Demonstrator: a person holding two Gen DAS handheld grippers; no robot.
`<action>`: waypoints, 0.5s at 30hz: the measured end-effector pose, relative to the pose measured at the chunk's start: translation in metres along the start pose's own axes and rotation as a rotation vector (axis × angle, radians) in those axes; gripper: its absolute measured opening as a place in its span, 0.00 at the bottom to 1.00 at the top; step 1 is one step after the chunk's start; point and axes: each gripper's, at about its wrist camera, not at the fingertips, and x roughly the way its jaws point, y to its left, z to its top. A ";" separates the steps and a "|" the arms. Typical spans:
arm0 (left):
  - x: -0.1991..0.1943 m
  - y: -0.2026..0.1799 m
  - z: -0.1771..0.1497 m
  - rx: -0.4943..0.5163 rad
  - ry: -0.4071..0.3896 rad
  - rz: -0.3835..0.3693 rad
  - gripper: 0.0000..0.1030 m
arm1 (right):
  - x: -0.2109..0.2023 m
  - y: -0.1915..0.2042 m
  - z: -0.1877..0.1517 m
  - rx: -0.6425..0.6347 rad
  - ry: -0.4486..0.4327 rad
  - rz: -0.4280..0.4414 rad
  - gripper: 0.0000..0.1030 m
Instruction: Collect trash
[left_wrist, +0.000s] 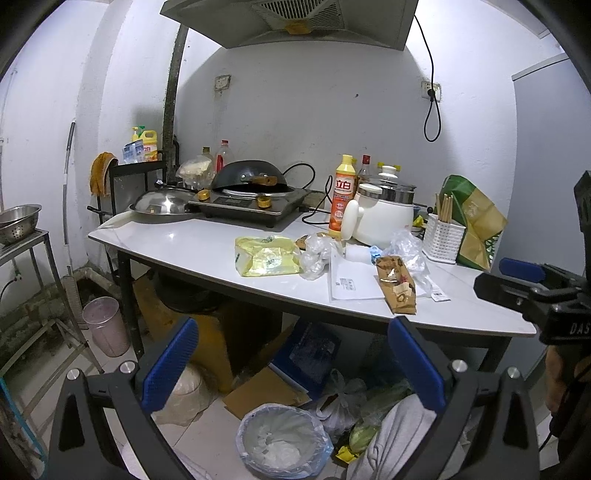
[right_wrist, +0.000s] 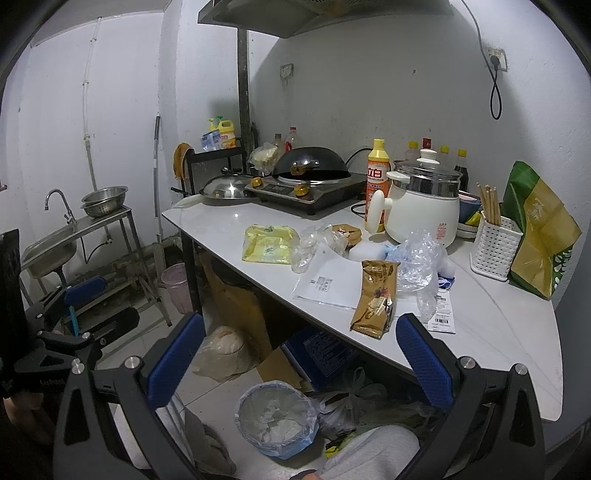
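Note:
Trash lies on the white table (left_wrist: 192, 243) (right_wrist: 491, 325): a yellow plastic bag (left_wrist: 266, 255) (right_wrist: 269, 244), crumpled clear plastic (left_wrist: 317, 254) (right_wrist: 419, 264), a brown snack wrapper (left_wrist: 395, 284) (right_wrist: 375, 293), a white paper sheet (left_wrist: 354, 282) (right_wrist: 327, 282) and a receipt (right_wrist: 443, 310). A blue-lined trash bin (left_wrist: 282, 441) (right_wrist: 275, 419) stands on the floor in front of the table. My left gripper (left_wrist: 295, 365) is open, held back from the table above the bin. My right gripper (right_wrist: 299, 358) is open too, just short of the table edge by the wrapper. Neither holds anything.
At the back of the table stand an induction cooker with a black wok (right_wrist: 310, 166), a steel lid (left_wrist: 162, 203), a detergent bottle (right_wrist: 376, 181), a white electric pot (right_wrist: 424, 206), a chopstick basket (right_wrist: 493, 245) and a green-gold bag (right_wrist: 539, 229). Boxes and bags crowd under the table. A sink (right_wrist: 51, 247) stands left.

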 end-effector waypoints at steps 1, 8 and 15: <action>0.000 0.000 0.001 0.000 0.000 0.000 0.99 | 0.000 0.000 -0.001 0.000 -0.001 0.001 1.00; 0.000 -0.001 0.001 0.002 0.001 0.001 0.99 | 0.000 0.000 -0.001 0.002 0.000 0.002 1.00; 0.001 0.000 0.002 0.000 0.002 -0.001 0.99 | 0.001 0.000 0.000 0.003 0.001 0.003 1.00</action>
